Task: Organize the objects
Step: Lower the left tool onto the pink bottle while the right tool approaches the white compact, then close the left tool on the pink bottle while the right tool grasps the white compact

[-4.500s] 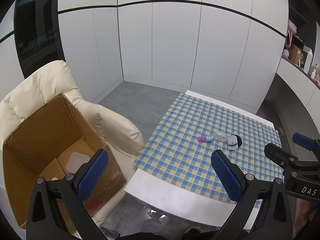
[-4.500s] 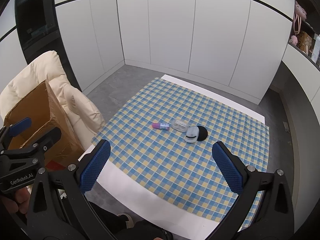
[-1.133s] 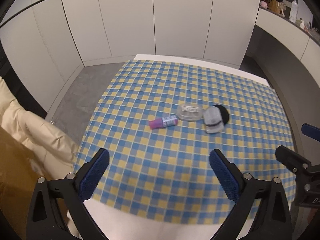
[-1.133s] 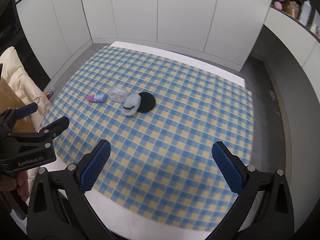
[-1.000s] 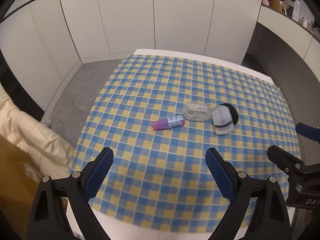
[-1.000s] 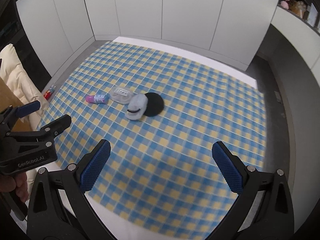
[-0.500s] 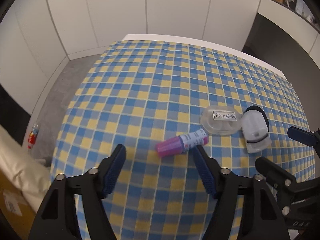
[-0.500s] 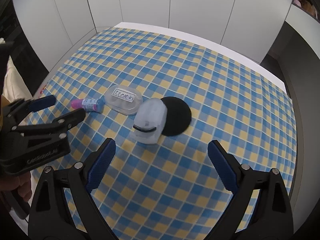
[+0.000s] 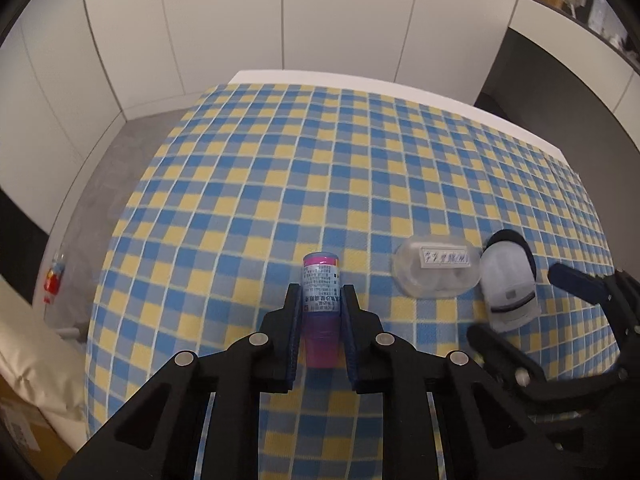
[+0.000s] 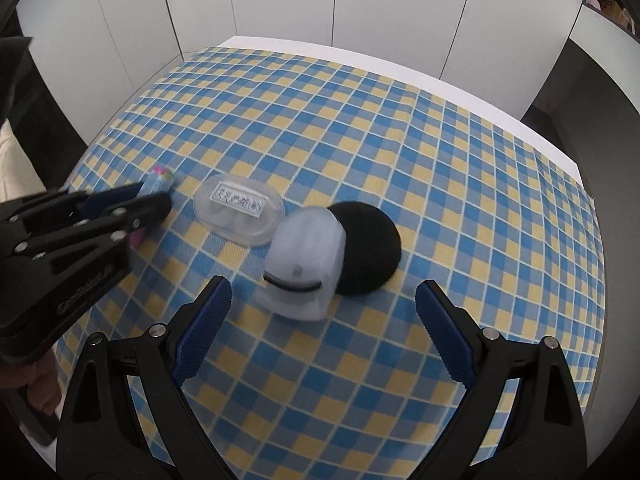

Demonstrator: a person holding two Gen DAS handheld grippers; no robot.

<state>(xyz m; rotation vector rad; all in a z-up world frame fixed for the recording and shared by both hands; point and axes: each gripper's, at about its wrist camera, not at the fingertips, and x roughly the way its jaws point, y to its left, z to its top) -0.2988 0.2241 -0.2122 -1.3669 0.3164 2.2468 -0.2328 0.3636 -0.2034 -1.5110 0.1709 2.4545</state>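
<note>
A blue, yellow and white checked tablecloth (image 9: 360,168) covers the tabletop (image 9: 400,88), whose white far edge shows bare. White cabinet doors (image 9: 340,12) stand behind it. On the grey floor (image 9: 120,152) off the tabletop's left edge lies a small red-capped bottle (image 9: 52,280), near a cream cushion (image 9: 28,340).

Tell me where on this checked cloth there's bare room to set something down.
The far half of the checked cloth, beyond the clear case and up to the white table edge, lies bare. So does the stretch right of the black pad. The near left is crowded: pink tube, case, white pouch and both grippers.
</note>
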